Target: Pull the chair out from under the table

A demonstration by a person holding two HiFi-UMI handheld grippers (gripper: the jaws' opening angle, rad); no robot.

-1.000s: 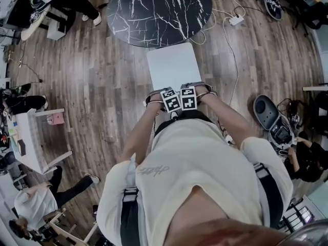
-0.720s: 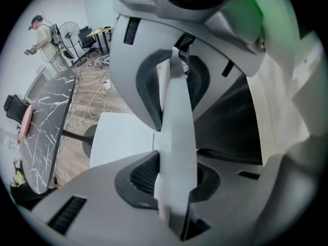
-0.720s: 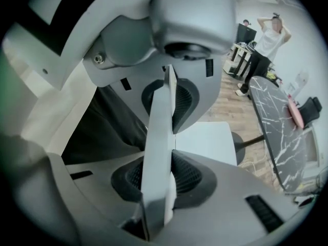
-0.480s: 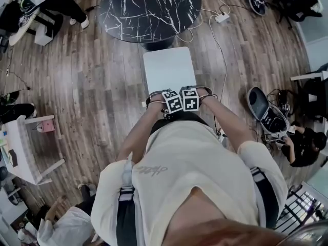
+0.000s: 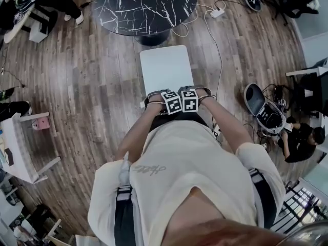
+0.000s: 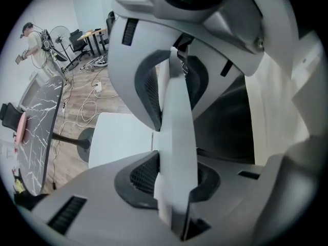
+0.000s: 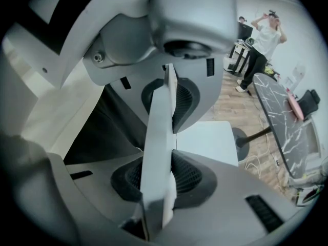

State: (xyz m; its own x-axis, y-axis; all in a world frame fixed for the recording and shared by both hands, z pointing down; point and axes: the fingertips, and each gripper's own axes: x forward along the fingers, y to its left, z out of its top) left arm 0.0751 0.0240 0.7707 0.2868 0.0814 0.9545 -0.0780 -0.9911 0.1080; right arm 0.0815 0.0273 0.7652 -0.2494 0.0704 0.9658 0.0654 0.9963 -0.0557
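left hand-held gripper (image 6: 173, 137) and right hand-held gripper (image 7: 160, 142) are both clamped on the chair (image 5: 166, 68) backrest's top edge. looks stiff and light, should slide easily on the wood floor (image 5: 92, 86).

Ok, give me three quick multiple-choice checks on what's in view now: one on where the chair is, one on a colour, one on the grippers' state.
1. Where is the chair?
A) between the person and the round table
B) on top of the table
C) behind the person

2. What colour is the round table?
A) plain white
B) black with white veins
C) red

3. The left gripper and right gripper are:
A) both open and empty
B) both shut on the backrest
C) both off the chair

Answers:
1 A, the head view shows the chair between the two.
2 B, the head view shows its marbled top.
3 B, each gripper view shows pads pressed on the white panel.
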